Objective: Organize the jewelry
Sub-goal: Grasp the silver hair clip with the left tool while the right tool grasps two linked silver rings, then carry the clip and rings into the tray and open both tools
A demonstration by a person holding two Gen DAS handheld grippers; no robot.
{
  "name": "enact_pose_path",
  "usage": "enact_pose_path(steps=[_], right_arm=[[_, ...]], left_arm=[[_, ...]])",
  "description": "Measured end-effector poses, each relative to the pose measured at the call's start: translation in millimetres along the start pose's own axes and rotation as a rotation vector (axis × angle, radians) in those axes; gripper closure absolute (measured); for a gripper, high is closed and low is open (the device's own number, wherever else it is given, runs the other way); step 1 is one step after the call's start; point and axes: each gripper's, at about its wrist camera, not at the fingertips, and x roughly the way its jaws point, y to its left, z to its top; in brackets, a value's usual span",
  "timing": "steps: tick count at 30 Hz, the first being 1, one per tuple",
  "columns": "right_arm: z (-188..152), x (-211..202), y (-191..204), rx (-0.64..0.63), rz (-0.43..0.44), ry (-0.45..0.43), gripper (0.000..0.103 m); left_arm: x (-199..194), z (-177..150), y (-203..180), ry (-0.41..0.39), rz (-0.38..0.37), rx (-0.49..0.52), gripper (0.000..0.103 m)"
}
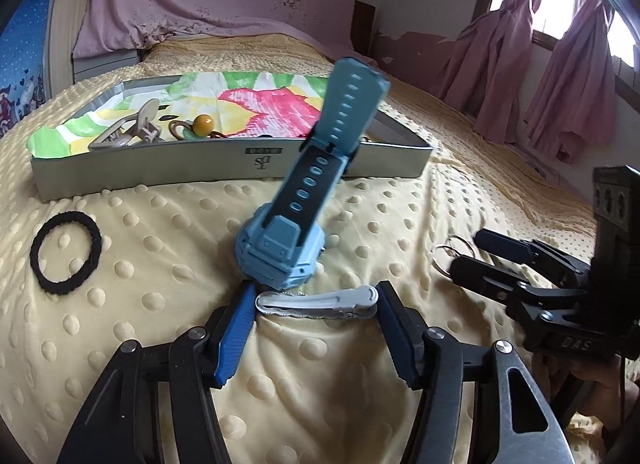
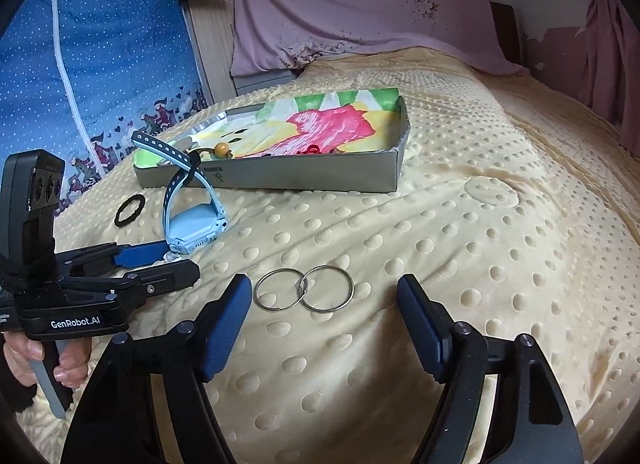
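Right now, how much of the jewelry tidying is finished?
Partly. The grey cardboard box already holds a yellow bead tie and beige clips. The left gripper straddles a silver hair clip; the right gripper nears two steel rings. The blue watch and black hair band remain out.

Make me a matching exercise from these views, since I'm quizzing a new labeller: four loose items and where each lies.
1 hair clip
2 two metal rings
3 black hair tie
4 yellow bead

A inside the box
B between the left gripper fingers
C ahead of the right gripper
D alone on the blanket, left of the watch

Pairs: 1-B, 2-C, 3-D, 4-A
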Motion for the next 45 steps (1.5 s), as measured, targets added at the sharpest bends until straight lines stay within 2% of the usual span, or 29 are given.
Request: enact_pose_path(steps=[3, 9, 14, 18, 25, 33, 45], right_arm=[[0, 5, 2, -0.007, 0.008, 0.012, 0.033], [0, 12, 9, -0.029, 0.012, 0.050, 0.043], [-3, 13, 10, -0.025, 0.012, 0.061, 0.065], [-4, 13, 7, -0.020, 0.007, 0.055, 0.077], [-6, 6, 16, -0.053, -0.005, 0.031, 0.077], [-2, -12, 29, -0.088, 0.012, -0.034, 0.077], [15, -36, 40, -0.094, 0.037, -0.129, 0.077]], left_arm=[[-2, -2, -5, -0.002, -0.001, 0.020, 0.045], [-5, -4, -7, -0.007, -0.004, 0.022, 0.045], [-9, -5, -6, -0.012, -0.011, 0.014, 0.045], [-12, -7, -7, -0.021, -0.017, 0.015, 0.045], [-28, -10, -12, -0.078, -0.005, 0.032, 0.045], [-52, -9, -13, -0.158, 0.014, 0.024, 0.045], [-84, 10, 3, -0.293, 0.093, -0.088, 0.045]])
